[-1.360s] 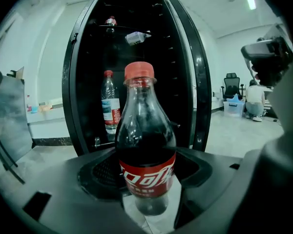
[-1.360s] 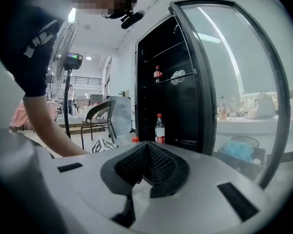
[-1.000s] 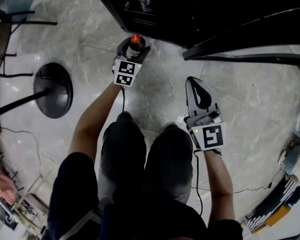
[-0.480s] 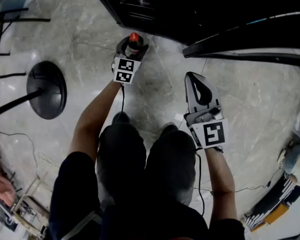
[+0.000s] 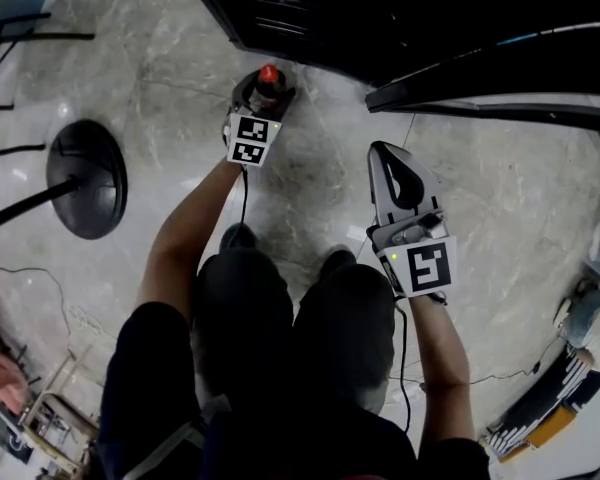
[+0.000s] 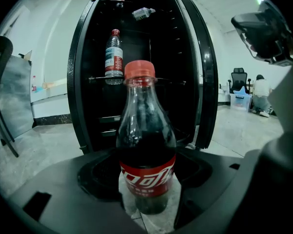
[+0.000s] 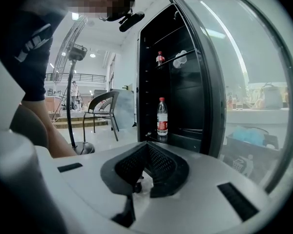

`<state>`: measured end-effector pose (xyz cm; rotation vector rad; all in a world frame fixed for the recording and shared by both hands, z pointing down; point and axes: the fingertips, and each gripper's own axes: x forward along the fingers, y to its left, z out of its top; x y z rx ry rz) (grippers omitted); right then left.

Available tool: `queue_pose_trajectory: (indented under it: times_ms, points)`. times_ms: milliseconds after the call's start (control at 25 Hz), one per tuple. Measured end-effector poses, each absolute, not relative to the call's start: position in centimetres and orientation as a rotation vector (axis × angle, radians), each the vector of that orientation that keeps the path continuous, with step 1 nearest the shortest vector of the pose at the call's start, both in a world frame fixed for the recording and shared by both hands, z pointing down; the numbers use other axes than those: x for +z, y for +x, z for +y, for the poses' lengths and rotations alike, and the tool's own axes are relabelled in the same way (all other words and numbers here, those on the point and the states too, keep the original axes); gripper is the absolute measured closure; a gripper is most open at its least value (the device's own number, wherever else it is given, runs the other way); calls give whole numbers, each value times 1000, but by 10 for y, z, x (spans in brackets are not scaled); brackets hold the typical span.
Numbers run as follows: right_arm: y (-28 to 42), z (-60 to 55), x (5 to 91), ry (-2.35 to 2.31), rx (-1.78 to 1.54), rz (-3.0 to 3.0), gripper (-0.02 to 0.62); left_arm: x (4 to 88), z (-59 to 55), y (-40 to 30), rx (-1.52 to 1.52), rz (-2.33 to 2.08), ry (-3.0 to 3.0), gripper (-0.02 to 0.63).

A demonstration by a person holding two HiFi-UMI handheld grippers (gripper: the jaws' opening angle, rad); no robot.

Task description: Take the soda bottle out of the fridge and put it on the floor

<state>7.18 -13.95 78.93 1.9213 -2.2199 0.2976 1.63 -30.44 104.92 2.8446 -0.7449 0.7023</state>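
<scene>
A soda bottle (image 5: 269, 76) with a red cap and red label stands upright just before the open black fridge (image 5: 380, 18). My left gripper (image 5: 264, 90) is shut on the bottle's lower body. In the left gripper view the soda bottle (image 6: 146, 145) fills the middle between the jaws of the left gripper (image 6: 146, 182), and pale floor shows right under its base. My right gripper (image 5: 385, 158) hangs over the floor to the right, shut and empty; in the right gripper view the right gripper (image 7: 145, 167) points at the fridge opening.
The fridge door (image 5: 500, 78) swings open to the right, above the right gripper. A water bottle (image 6: 114, 52) stands on a fridge shelf. A fan's round black base (image 5: 85, 178) sits on the marble floor at left. Boxes and clutter (image 5: 580, 318) lie at far right. A chair (image 7: 100, 111) stands beyond.
Both grippers stay almost where they were. The head view has shifted a little: the fan base sits further left and the fridge's water bottle has slid out at the top.
</scene>
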Motion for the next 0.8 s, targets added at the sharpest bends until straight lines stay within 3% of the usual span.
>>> queue_pose_trajectory:
  times_ms: [800]
  points:
    - [77, -148, 824, 1934, 311, -2196, 577, 1049, -295, 14, 576, -733, 2973, 279]
